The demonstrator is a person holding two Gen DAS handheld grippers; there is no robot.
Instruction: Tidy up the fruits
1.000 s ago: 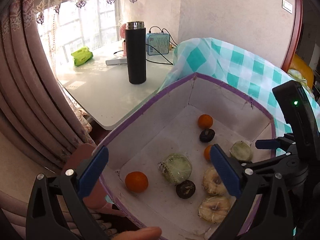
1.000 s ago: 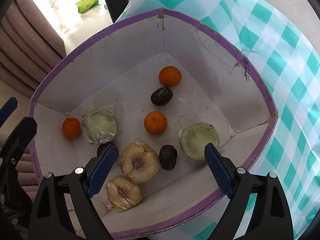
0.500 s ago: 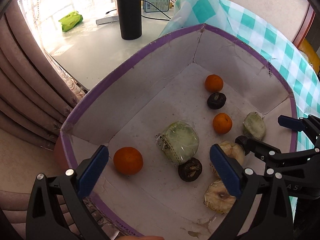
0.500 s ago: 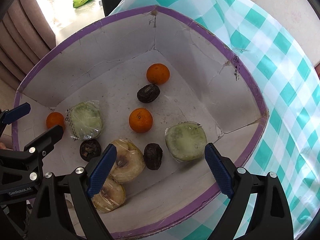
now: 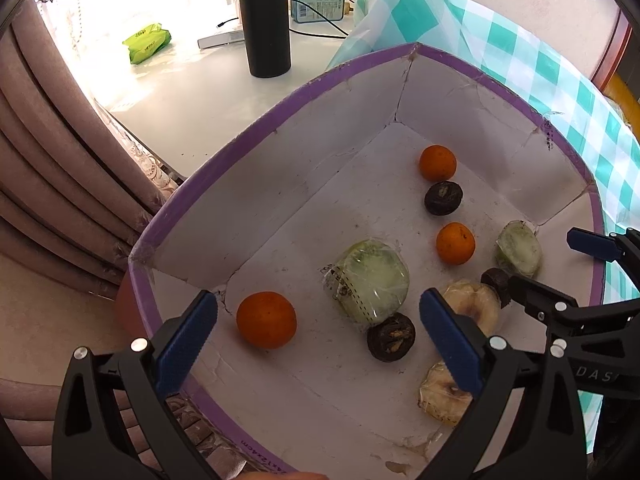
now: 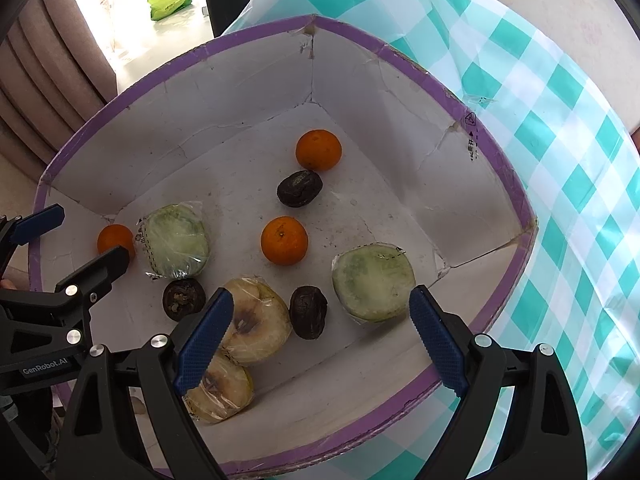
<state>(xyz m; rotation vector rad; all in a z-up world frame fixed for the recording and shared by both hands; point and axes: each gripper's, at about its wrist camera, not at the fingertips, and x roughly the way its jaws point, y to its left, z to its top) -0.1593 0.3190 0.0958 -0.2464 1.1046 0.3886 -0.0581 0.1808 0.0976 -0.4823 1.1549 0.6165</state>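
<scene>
Both grippers hang over the purple-rimmed cardboard box (image 5: 256, 136) with jaws spread wide and nothing between them. Seen through its own camera, the left gripper (image 5: 316, 340) frames an orange (image 5: 266, 320) near the box's corner, a plastic-wrapped green fruit (image 5: 370, 280) beside it, and a dark wrinkled fruit (image 5: 391, 337) touching the wrap's lower edge; its pads touch none of them. The right gripper (image 6: 320, 328) hovers above a wrapped pale fruit half (image 6: 256, 326), another dark fruit (image 6: 308, 311) just beside it, and a second wrapped green fruit (image 6: 373, 282) by the right pad, also without contact. A second pale half (image 6: 220, 394) lies against the near wall. Two more oranges (image 6: 284, 240) (image 6: 318, 149) and a third dark fruit (image 6: 299, 188) sit farther in on the box floor. Each gripper tilts steeply down into the box, the left one entering from the opposite side in the right wrist view. The box rests on a teal checked cloth (image 6: 560, 160).
</scene>
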